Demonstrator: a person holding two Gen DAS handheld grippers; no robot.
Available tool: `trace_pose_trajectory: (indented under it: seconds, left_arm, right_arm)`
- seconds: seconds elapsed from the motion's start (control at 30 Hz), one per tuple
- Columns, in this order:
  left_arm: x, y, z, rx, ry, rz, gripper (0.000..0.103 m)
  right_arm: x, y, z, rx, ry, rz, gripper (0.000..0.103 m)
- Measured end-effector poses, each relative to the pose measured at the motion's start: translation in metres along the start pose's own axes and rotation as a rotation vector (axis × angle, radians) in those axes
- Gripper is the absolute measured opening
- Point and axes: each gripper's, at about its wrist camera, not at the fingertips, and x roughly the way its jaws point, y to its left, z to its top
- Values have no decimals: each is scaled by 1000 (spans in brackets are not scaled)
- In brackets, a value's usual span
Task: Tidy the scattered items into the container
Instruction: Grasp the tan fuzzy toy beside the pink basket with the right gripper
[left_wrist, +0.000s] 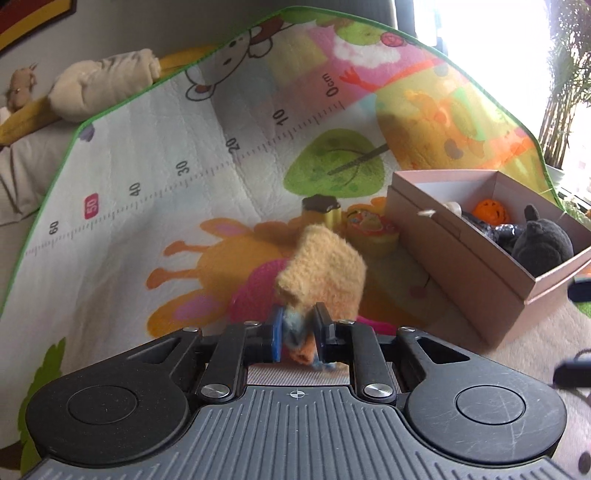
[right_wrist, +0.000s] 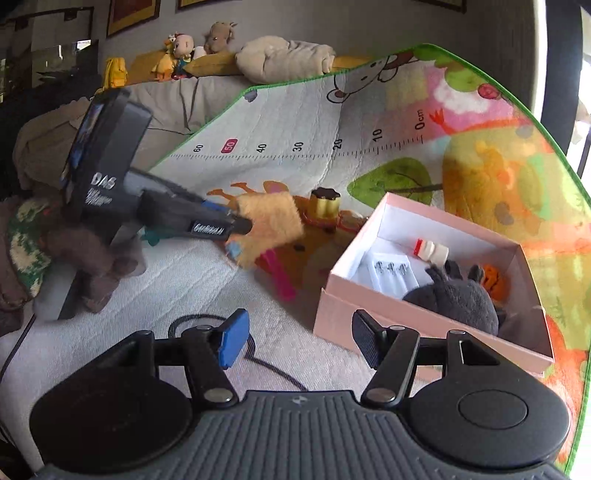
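My left gripper (left_wrist: 298, 332) is shut on a fuzzy orange cloth (left_wrist: 325, 269) and holds it above the play mat; it also shows in the right wrist view (right_wrist: 240, 225) with the cloth (right_wrist: 267, 225) hanging from it. The pink box (left_wrist: 461, 254) stands to the right and holds a dark plush toy (left_wrist: 543, 243), an orange ball (left_wrist: 493, 211) and small items. In the right wrist view the box (right_wrist: 417, 325) lies just ahead of my right gripper (right_wrist: 301, 341), which is open and empty. A small yellow jar with a brown lid (right_wrist: 325, 205) stands on the mat.
A colourful play mat (left_wrist: 147, 166) with a printed ruler covers the bed. A pink flat object (right_wrist: 277, 271) lies under the cloth. Plush toys and a rolled cream pillow (right_wrist: 284, 57) line the far edge. A black cable (right_wrist: 258, 360) lies on the white sheet.
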Motion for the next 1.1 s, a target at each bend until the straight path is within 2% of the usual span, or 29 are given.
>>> trace_pose_trajectory:
  seconds: [0.1,0.2,0.3,0.37,0.4,0.43,0.47,0.5,0.57,0.73,0.77,0.8,0.83,0.9,1.1]
  left_arm:
    - [-17,19,-11,-11,1,54,26]
    - [-29,37,-18,-45,10,45,33]
    - [-36,47,-24,-83,18,-7,50]
    - [-42,49,-29,-91,8,-23,66]
    - [-45,49,-31,-95,0,-29,70]
    - [-47,50,-33,-102,-7,-31,77]
    - [-50,51,-34,-110,-12,-31,84]
    - [-52,52,-36,-119,-14,-29,87]
    - [-56,54,-38,-131,-18,-27,95]
    - [-60,56,-41,-139,8,-10,97]
    - [-60,56,-42,-140,16,-6,97]
    - [-61,56,-43,-140,23,-4,97]
    - [-61,56,-44,-140,30,-3,98]
    - [-62,55,-45,-137,42,-8,98]
    - [-71,41,-50,-105,48,-68,100]
  right_arm:
    - [16,0,27,1,12,33,62]
    - [38,-2,56,34,45,72,62]
    - [64,-1,82,83,79,110,60]
    - [84,1,96,115,104,149,60]
    - [96,4,102,124,117,178,61]
    - [105,9,106,130,126,204,64]
    - [115,16,108,138,128,212,80]
    - [123,24,109,137,117,203,94]
    - [139,39,109,98,85,169,100]
    - [183,57,101,108,144,166,100]
    - [188,58,98,109,159,171,98]
    - [191,59,94,108,174,173,87]
    - [192,59,90,106,191,183,83]
    - [185,57,82,103,195,185,77]
    - [135,46,52,116,227,163,73]
